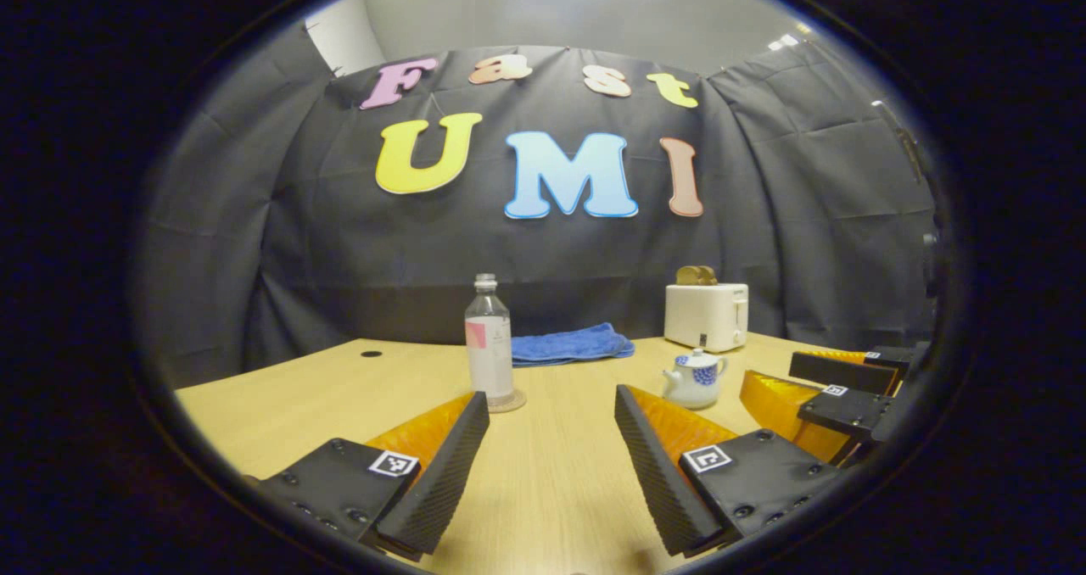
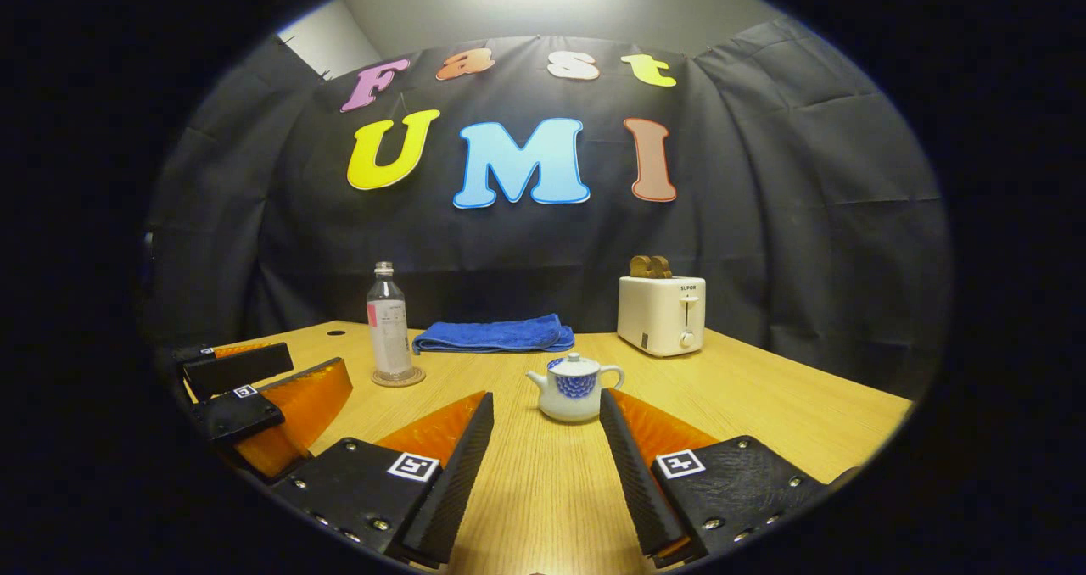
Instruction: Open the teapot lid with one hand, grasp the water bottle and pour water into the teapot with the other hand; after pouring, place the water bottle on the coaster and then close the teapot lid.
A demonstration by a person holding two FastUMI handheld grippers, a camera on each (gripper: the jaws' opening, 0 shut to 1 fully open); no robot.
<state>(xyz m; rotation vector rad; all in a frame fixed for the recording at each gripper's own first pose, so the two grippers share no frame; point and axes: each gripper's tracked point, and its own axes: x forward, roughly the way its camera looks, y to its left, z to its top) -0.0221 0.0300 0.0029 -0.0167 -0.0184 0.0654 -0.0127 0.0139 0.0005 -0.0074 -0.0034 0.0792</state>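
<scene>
Left gripper view, nearest first: left gripper low over the pale wooden table, jaws spread wide, nothing between them but bare wood. Just past the left finger's tip, clear plastic water bottle with a pink-and-white label, upright, cap on, standing on a round cork-coloured coaster. Beyond the right finger's tip and a touch to its right, small white ceramic teapot with blue pattern, lid seated, spout pointing back toward the jaw gap. Further right of the jaws, right gripper in from the edge, fingers parted, holding nothing. Far side, straight ahead of the gap: folded blue towel; right of that, cream toaster with brown toast in its slots.

Right gripper view: right gripper also wide open, empty. Teapot dead ahead, just beyond the fingertips, between their lines, untouched. Left of the jaws, left gripper near the table's edge, open. Further out and left of the jaw gap, bottle on its coaster. At the back, towel ahead, toaster beyond the right finger.
</scene>
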